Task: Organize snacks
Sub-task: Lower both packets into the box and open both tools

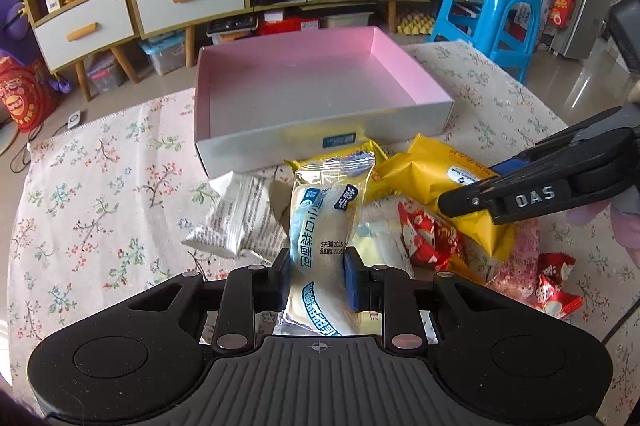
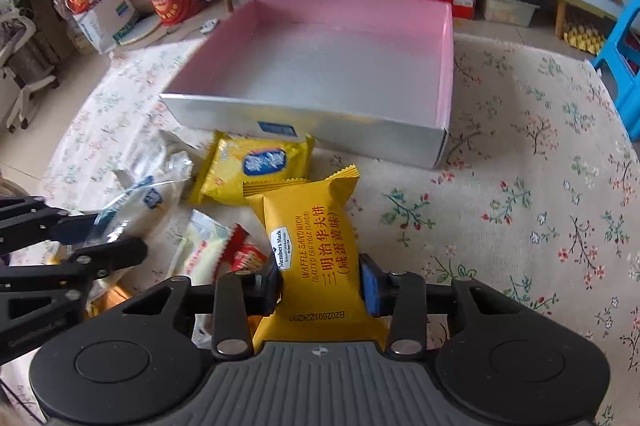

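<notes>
Your left gripper (image 1: 317,276) squeezes the bread packet (image 1: 320,226); your right gripper (image 2: 322,280) pinches the waffle sandwich packet (image 2: 316,250) — lift both gently into the pink box (image 2: 446,66).

Black tongs (image 1: 317,276) with blue pads (image 1: 354,280), silver round screws behind, a grey ribbed base. White "DAS" letters on the other black tongs (image 2: 322,280).
</notes>
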A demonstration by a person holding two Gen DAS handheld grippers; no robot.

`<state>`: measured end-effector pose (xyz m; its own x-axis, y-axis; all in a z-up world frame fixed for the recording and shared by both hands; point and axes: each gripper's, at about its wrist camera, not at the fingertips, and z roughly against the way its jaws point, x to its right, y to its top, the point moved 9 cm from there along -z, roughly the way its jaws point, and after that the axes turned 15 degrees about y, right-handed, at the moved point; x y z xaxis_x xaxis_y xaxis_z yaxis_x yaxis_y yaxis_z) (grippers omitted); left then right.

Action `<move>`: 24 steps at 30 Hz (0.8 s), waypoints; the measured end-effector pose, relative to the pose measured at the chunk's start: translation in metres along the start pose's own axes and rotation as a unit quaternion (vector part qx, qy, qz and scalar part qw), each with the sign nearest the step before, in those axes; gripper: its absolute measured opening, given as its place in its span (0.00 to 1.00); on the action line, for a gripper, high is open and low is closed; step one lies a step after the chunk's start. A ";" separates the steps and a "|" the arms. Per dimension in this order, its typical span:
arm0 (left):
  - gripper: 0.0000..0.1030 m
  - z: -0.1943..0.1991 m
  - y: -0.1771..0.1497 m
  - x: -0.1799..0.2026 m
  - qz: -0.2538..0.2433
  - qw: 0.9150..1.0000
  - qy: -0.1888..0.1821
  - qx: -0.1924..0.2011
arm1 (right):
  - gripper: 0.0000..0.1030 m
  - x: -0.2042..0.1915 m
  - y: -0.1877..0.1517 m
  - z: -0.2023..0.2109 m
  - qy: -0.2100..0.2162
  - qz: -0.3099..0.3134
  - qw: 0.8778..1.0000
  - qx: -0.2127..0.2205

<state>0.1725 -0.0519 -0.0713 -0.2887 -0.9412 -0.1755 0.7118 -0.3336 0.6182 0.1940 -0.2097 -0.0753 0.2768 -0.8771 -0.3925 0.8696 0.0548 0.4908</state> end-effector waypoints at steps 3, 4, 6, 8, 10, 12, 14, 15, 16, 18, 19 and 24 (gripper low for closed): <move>0.23 0.004 0.008 -0.003 0.007 1.000 0.001 0.010 | 0.27 -0.002 0.008 0.015 0.004 -0.004 1.000 0.020; 0.23 0.005 0.012 -0.004 0.010 1.000 0.003 0.013 | 0.27 -0.002 0.012 0.020 0.007 -0.007 1.000 0.028; 0.23 0.006 0.022 -0.008 0.014 1.000 0.007 0.020 | 0.27 -0.001 0.022 0.030 0.015 -0.018 0.999 0.044; 0.23 0.006 0.035 -0.012 0.018 0.999 0.012 0.031 | 0.27 0.001 0.035 0.037 0.022 -0.030 0.997 0.064; 0.23 0.003 0.050 -0.015 0.020 0.999 0.018 0.041 | 0.27 0.007 0.051 0.039 0.027 -0.044 0.995 0.080; 0.23 -0.003 0.065 -0.017 0.022 0.998 0.027 0.050 | 0.27 0.013 0.063 0.036 0.026 -0.053 0.994 0.091; 0.23 -0.013 0.081 -0.020 0.025 0.997 0.033 0.062 | 0.27 0.019 0.075 0.031 0.018 -0.055 0.993 0.102; 0.23 -0.019 0.088 -0.021 0.029 0.997 0.036 0.068 | 0.27 0.022 0.081 0.029 0.016 -0.055 0.992 0.108; 0.23 -0.025 0.095 -0.022 0.033 0.996 0.040 0.073 | 0.27 0.025 0.085 0.027 0.017 -0.055 0.992 0.115; 0.23 -0.041 0.107 -0.024 0.040 0.995 0.047 0.080 | 0.28 0.031 0.092 0.021 0.019 -0.057 0.990 0.128; 0.23 -0.049 0.111 -0.024 0.042 0.994 0.050 0.084 | 0.28 0.035 0.095 0.019 0.017 -0.056 0.989 0.133; 0.23 -0.091 0.119 -0.028 0.043 0.993 0.073 0.089 | 0.28 0.054 0.104 0.003 0.000 -0.047 0.989 0.143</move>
<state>0.3238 -0.0706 -0.0625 -0.1277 -0.9677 -0.2174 0.6022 -0.2498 0.7583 0.2984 -0.2530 -0.0427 0.2003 -0.8723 -0.4461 0.7397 -0.1639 0.6526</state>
